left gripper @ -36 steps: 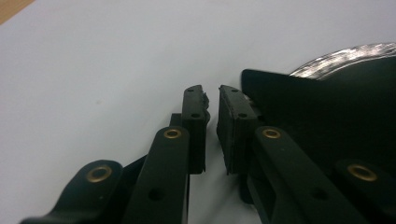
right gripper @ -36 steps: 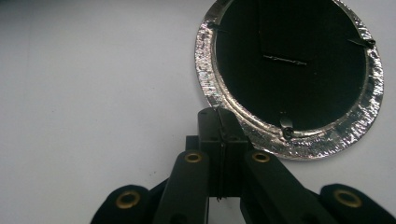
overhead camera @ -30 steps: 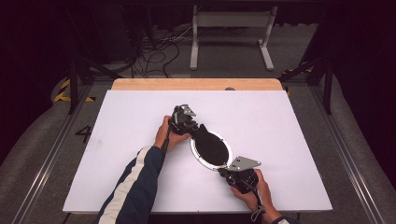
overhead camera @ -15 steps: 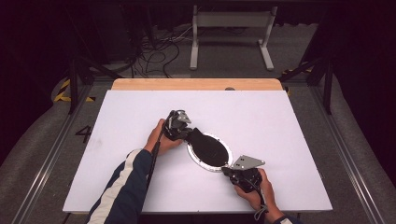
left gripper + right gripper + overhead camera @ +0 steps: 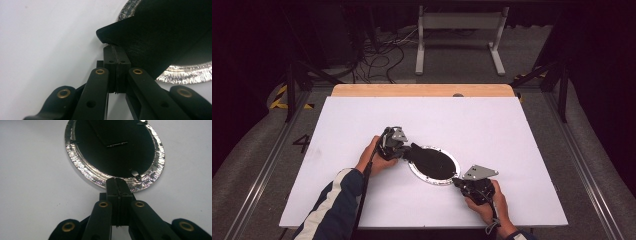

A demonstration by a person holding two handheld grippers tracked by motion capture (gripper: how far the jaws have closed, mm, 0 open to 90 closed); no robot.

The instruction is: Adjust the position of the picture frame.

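Note:
A round frame with a silver rim [image 5: 432, 181] [image 5: 75, 162] lies back-up in the middle of the white table [image 5: 512, 130]. From its black back a stiff black flap [image 5: 419, 152] [image 5: 155, 37] [image 5: 105, 132] sticks out to the left and is tilted up. My left gripper [image 5: 408, 149] [image 5: 116, 47] has just been closing and is shut, pads together with nothing visible between them. Its tips sit under the flap's raised edge. My right gripper [image 5: 456, 181] [image 5: 117, 180] is shut, its tips on the rim's near right edge beside a small metal clip [image 5: 136, 175].
A wooden strip [image 5: 422, 90] runs along the table's far edge. Beyond it are a dark floor with cables [image 5: 377, 55] and a white stand [image 5: 459, 30]. Dark rails [image 5: 262, 170] flank the table on both sides.
My left hand and gripper have slid left and nearer to me, and the black flap now reaches out past the ring's left side. The right gripper and the ring have stayed put.

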